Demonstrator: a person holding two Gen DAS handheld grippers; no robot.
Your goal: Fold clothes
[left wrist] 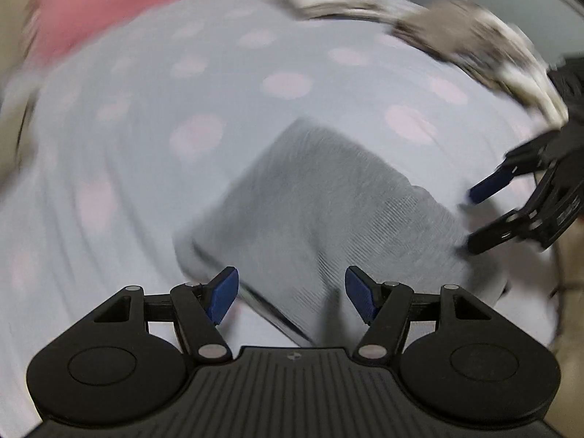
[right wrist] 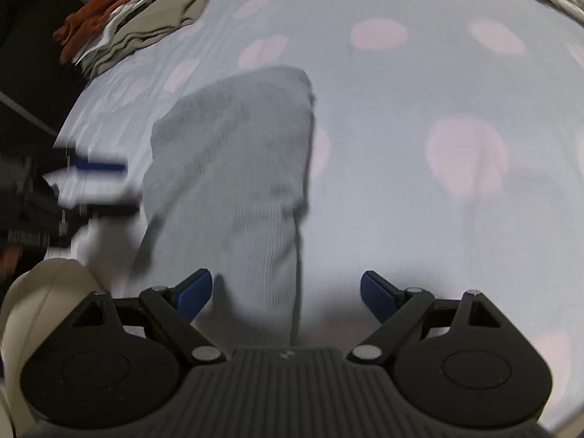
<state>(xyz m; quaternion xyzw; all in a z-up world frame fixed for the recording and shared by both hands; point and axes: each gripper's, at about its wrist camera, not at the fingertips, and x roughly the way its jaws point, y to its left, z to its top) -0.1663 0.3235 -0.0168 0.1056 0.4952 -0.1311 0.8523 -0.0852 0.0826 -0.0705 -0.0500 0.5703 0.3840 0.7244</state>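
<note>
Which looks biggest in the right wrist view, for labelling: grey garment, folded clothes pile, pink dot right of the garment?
1. grey garment
2. folded clothes pile
3. pink dot
The last two are unsure: the pile lies farther away.

Ahead of you the dotted sheet (right wrist: 419, 189) lies bare to the right of the grey garment (right wrist: 233, 168). At its far left edge a clothes pile (right wrist: 120, 33) crowds the corner; rumpled cloth (left wrist: 456, 40) and pink fabric (left wrist: 95, 11) line the far side.
</note>
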